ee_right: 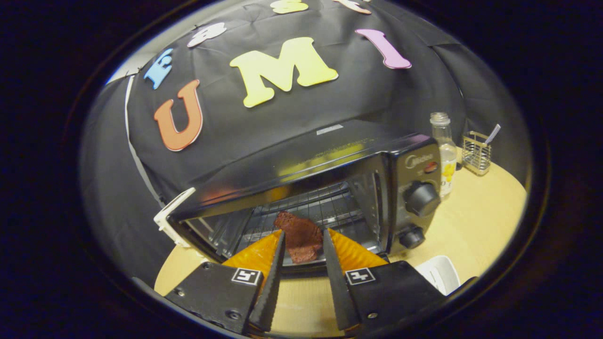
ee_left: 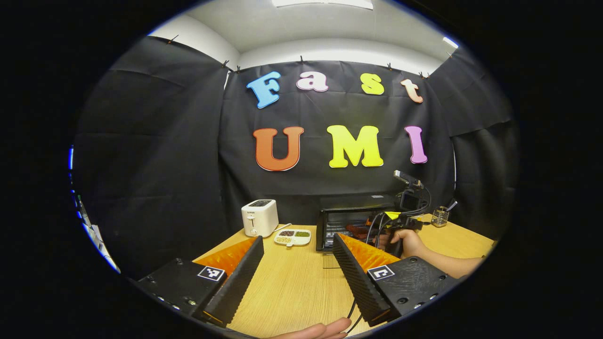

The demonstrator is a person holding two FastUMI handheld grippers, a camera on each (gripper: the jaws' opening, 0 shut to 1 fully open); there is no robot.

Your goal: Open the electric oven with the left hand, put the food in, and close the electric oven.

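Note:
The black electric oven point(ee_left: 351, 207) stands at the back of the wooden table with its door folded down. In the left gripper view my left gripper point(ee_left: 297, 239) hangs open over the table in front of the oven, holding nothing. Farther off, a hand holds the right gripper point(ee_left: 393, 226) at the oven's mouth. In the right gripper view my right gripper point(ee_right: 303, 232) reaches into the oven point(ee_right: 410, 160), shut on a dark reddish piece of meat point(ee_right: 301, 238) just above the wire rack point(ee_right: 330, 197).
A white toaster point(ee_left: 259, 217) and a divided dish of grains point(ee_left: 292, 237) sit left of the oven. A glass bottle point(ee_right: 445, 160) and a wire holder point(ee_right: 476, 153) stand to its right. A white object point(ee_right: 440, 273) lies near the right gripper.

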